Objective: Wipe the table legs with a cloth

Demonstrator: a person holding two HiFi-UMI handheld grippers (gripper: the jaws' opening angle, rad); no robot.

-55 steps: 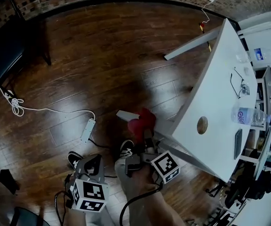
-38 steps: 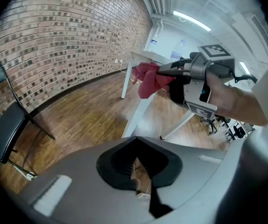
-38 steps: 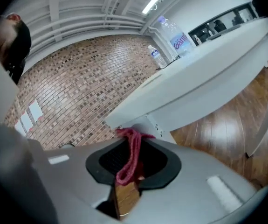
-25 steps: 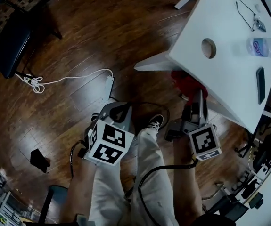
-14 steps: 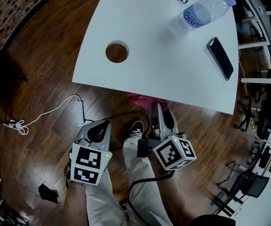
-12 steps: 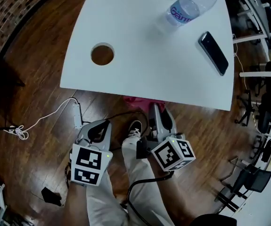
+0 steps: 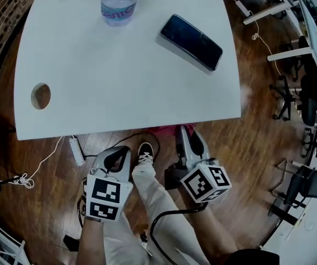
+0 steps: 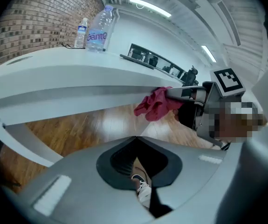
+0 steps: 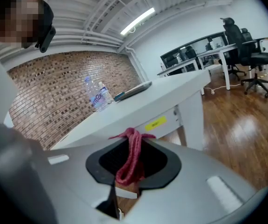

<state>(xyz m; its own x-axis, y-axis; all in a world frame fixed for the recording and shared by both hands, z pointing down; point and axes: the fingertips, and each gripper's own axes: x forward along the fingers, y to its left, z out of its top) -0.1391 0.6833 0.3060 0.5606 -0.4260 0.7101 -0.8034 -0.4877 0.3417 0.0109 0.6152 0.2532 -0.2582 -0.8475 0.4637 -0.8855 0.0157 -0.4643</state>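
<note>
One red cloth [image 9: 131, 158] clamped in right tongs [image 9: 134, 136], under table [image 7: 119, 76] edge, left tongs [image 8: 134, 138] closed, empty

Table edge [image 7: 130, 125] close ahead; floor [image 7: 252, 148] open

Dark phone [image 7: 191, 41] lying flat, water bottle [image 7: 118, 1] well apart, power strip [image 7: 75, 150] on wood floor [image 7: 257, 139] — office chair [image 7: 307, 184] at right.

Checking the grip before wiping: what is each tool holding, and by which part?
The right tool pinches the crumpled red cloth by a bunched fold; the left tool is shut on nothing.
</note>
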